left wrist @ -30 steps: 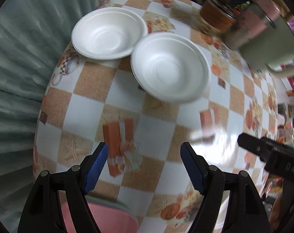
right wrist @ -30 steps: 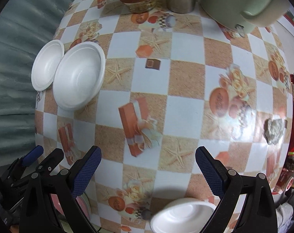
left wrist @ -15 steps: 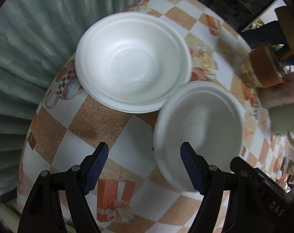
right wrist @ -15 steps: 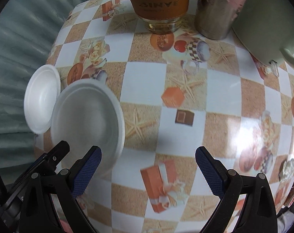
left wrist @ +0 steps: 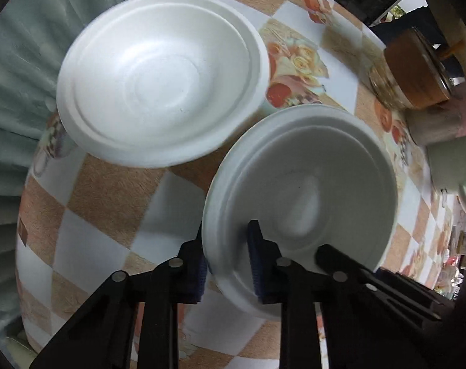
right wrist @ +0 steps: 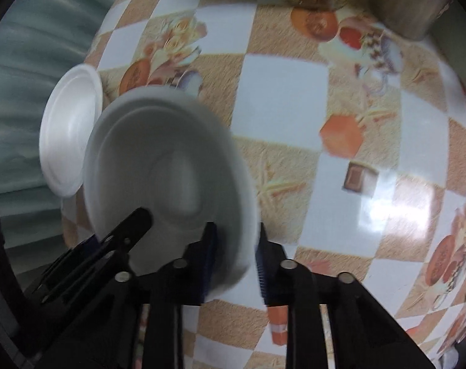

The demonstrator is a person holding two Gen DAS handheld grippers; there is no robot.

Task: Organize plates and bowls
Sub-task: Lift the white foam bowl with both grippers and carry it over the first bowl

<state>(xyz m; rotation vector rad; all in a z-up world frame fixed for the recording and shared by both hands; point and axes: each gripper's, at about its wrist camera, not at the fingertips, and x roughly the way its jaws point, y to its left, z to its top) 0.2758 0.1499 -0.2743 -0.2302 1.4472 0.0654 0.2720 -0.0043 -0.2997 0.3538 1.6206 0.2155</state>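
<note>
The far bowl (left wrist: 162, 83) sat at the left edge of your desk (left wrist: 103, 196), beside the grey-green curtain (left wrist: 14, 61), open side up and untouched. Just right of it was the near bowl (left wrist: 303, 190), its rim close against the far bowl's rim; I could not tell whether the two rims touched or overlapped. Your left claw (left wrist: 226, 258) was clamped on the near bowl's left-hand rim, one blue pad (left wrist: 199, 273) outside the wall and the other pad (left wrist: 257, 264) inside. Your right claw (right wrist: 233, 261) was clamped on the same bowl's (right wrist: 168, 169) opposite rim, again with one pad inside and one outside, so you held it from both sides at once. In the right wrist view the far bowl (right wrist: 70, 129) showed only as a sliver behind the held one, and motion blur smeared the held bowl's edge. Whether the near bowl rested on the checked cloth or was lifted off it, the views did not settle. Further right, at the back of the desk, stood a glass jar with an orange band (left wrist: 414, 73), then a metal cup (right wrist: 408, 6) just beside it.
</note>
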